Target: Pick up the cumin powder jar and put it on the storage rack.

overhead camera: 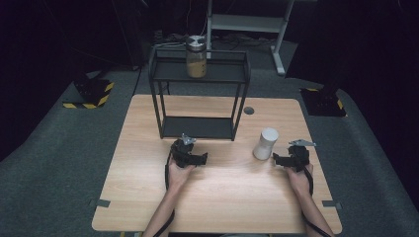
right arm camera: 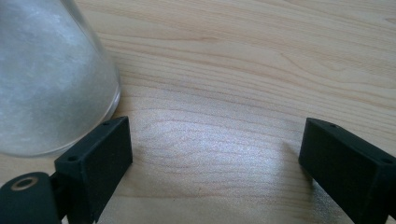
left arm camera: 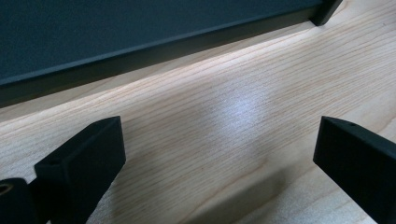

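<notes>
A white-filled glass jar (overhead camera: 265,143) stands on the wooden table (overhead camera: 222,197), right of centre. In the right gripper view this jar (right arm camera: 46,79) rises just beyond the left jaw, apart from it. My right gripper (overhead camera: 287,157) sits low on the table beside the jar, open (right arm camera: 215,126), with bare wood between its jaws. My left gripper (overhead camera: 190,151) rests in front of the black metal rack (overhead camera: 197,126). It is open (left arm camera: 219,128) over bare wood, and the rack's bottom shelf (left arm camera: 116,32) lies just ahead. A jar with a metal lid and yellowish contents (overhead camera: 196,57) stands on the rack's top shelf.
The rack takes up the back middle of the table. A small round hole (overhead camera: 248,110) is in the tabletop to its right. Grey carpet (overhead camera: 49,163) surrounds the table, and a white frame (overhead camera: 276,29) stands behind it.
</notes>
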The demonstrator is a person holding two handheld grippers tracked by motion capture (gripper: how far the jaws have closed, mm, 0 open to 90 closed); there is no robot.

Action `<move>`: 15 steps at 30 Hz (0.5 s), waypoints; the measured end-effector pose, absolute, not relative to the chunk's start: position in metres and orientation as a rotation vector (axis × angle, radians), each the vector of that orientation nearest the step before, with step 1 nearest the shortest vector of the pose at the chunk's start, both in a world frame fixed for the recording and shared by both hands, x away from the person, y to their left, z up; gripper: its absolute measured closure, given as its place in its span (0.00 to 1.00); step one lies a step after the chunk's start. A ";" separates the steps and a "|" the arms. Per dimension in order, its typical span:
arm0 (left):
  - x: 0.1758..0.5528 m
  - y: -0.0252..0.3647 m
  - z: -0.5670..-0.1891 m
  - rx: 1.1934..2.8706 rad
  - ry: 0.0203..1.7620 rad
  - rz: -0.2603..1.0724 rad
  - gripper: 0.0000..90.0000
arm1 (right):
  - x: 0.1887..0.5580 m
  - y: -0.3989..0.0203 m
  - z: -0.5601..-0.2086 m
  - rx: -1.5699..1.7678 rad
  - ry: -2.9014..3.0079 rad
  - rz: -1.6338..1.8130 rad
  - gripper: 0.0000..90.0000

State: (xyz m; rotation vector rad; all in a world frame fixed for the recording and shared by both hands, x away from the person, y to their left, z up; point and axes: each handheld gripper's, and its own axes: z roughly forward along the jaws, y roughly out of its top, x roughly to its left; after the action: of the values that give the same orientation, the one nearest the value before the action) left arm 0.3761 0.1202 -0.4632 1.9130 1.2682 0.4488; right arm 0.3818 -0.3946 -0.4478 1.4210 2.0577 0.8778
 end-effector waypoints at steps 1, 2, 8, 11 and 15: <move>0.376 0.120 -0.463 1.914 1.268 0.446 0.03 | 0.382 -0.395 -0.448 1.421 2.058 0.878 0.10; 0.377 0.120 -0.463 1.916 1.272 0.439 0.03 | 0.382 -0.395 -0.448 1.421 2.058 0.878 0.10; 0.380 0.119 -0.462 1.929 1.281 0.430 0.03 | 0.382 -0.394 -0.448 1.421 2.057 0.877 0.10; 0.379 0.114 -0.460 1.950 1.279 0.450 0.03 | 0.382 -0.394 -0.448 1.421 2.057 0.877 0.10; 0.379 0.111 -0.460 1.962 1.280 0.466 0.03 | 0.382 -0.394 -0.448 1.422 2.056 0.877 0.10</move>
State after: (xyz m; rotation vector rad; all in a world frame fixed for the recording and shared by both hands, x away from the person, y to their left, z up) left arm 0.3787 0.1106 -0.4598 1.9618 1.2795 0.4657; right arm 0.3816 -0.3943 -0.4479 1.4219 2.0563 0.8770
